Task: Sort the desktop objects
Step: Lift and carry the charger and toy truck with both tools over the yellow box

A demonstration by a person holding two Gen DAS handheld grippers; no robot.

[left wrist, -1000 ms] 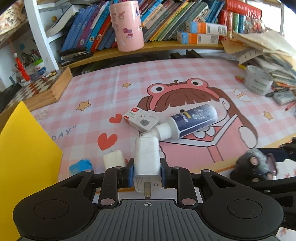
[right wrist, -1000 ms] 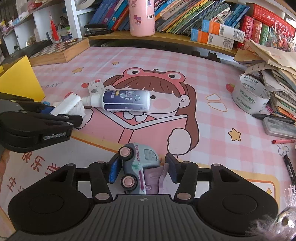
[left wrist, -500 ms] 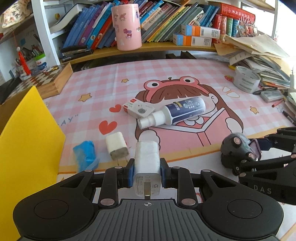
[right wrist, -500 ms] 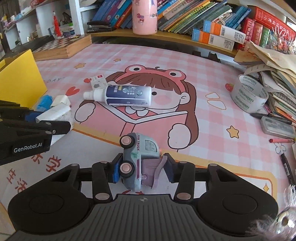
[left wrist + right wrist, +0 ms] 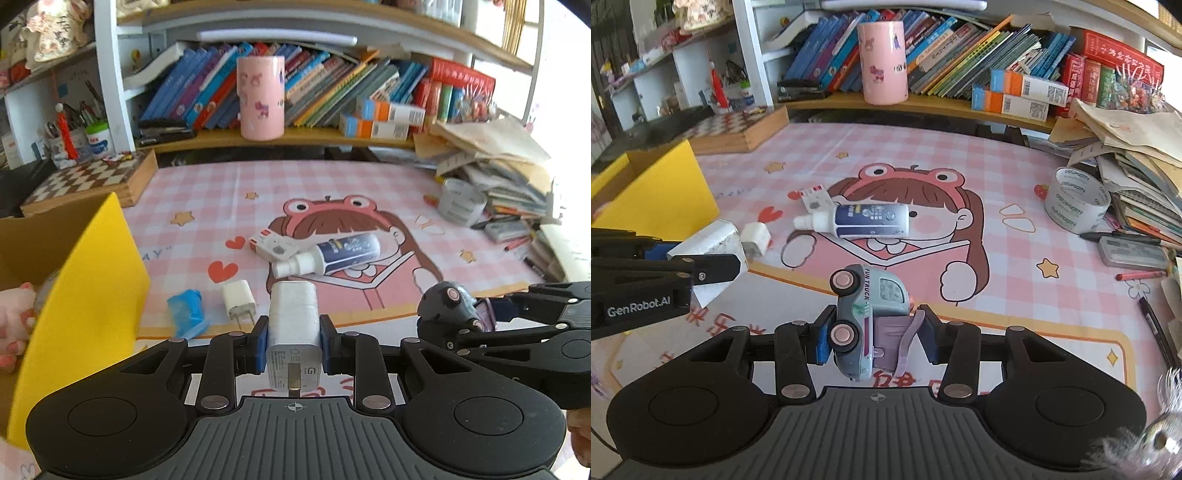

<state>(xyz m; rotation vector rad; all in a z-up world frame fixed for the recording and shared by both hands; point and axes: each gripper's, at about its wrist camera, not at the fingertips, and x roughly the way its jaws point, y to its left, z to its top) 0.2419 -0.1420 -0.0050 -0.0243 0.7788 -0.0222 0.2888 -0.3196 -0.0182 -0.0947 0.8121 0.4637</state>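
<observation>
Both grippers have risen off the mat since the earlier frames, each carrying its load. Our left gripper (image 5: 293, 347) stays clamped tight on one white charger (image 5: 293, 325), low centre of the left view. Our right gripper (image 5: 873, 338), whose jaws narrowed a moment ago, holds one toy truck (image 5: 866, 317). Neither item is yet in the yellow box (image 5: 85, 295) at left. We count four items left on the mat: one spray bottle (image 5: 328, 254), one small carton (image 5: 271, 247), one small plug (image 5: 239, 301), one blue packet (image 5: 184, 308).
</observation>
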